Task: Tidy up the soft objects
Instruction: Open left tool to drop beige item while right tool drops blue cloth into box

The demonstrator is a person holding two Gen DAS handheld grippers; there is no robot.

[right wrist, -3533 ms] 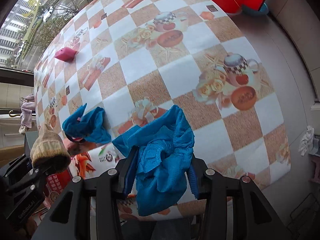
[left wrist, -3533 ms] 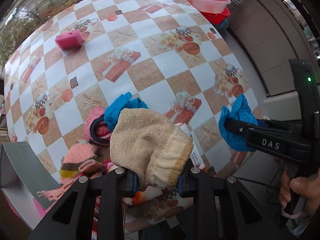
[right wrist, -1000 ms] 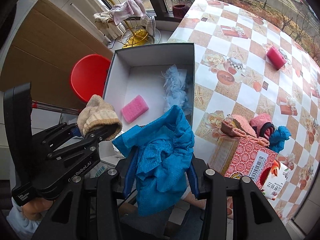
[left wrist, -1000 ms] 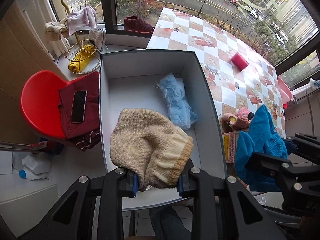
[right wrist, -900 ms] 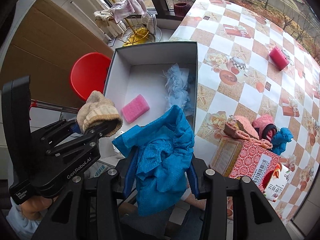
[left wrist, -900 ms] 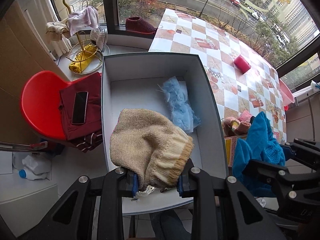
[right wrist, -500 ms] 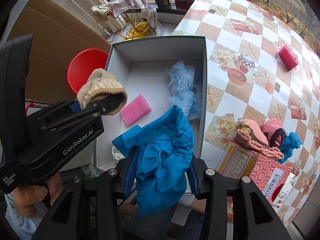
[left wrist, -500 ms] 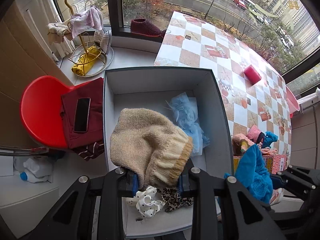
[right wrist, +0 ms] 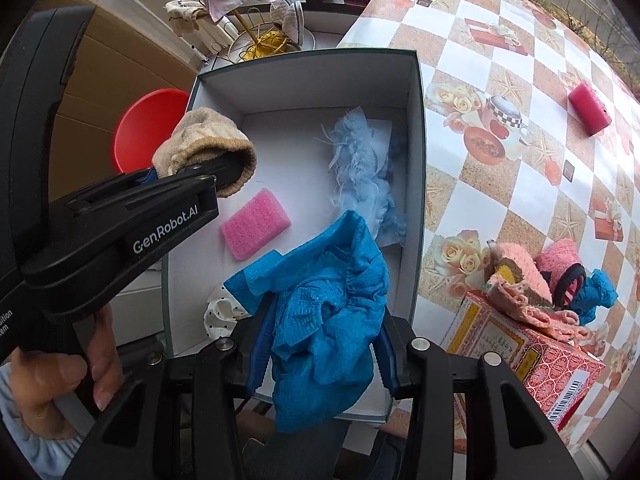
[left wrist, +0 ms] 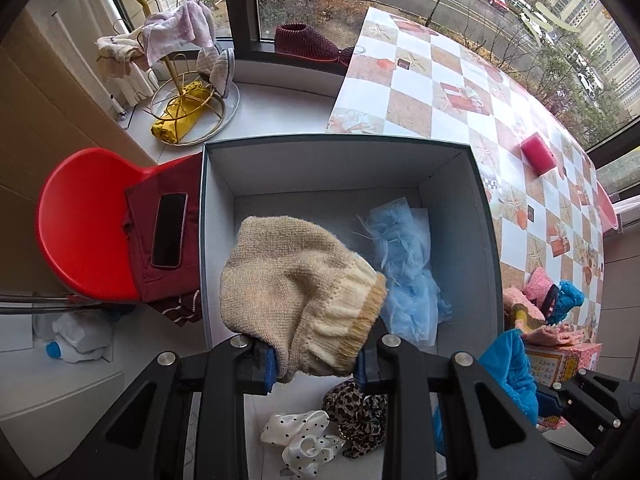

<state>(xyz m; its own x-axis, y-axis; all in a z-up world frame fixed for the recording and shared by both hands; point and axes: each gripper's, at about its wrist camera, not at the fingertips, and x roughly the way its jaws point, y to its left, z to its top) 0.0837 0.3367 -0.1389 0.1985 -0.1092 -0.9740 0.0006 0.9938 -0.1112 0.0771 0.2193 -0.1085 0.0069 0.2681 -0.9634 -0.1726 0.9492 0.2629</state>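
My left gripper (left wrist: 316,364) is shut on a beige knit hat (left wrist: 296,292), held over the open grey box (left wrist: 216,216); the same hat (right wrist: 204,136) shows in the right wrist view. My right gripper (right wrist: 320,344) is shut on a blue crinkled cloth (right wrist: 324,300), hanging above the box's near right corner. Inside the box (right wrist: 416,160) lie a pale blue feathery piece (left wrist: 404,260), a pink sponge (right wrist: 256,229), a leopard-print scrunchie (left wrist: 356,412) and a white dotted scrunchie (left wrist: 304,436).
The box stands beside a checkered table (right wrist: 500,92) with a red-pink sponge (right wrist: 590,108), a patterned carton (right wrist: 524,364) and pink and blue soft items (right wrist: 560,276). A red chair (left wrist: 80,220) with a phone (left wrist: 169,230) is left of the box. A hand (right wrist: 64,368) holds the left gripper.
Both grippers have sunk toward the box and moved further over it, still holding the hat and the blue cloth. The scrunchies have come into view at the box's near end.
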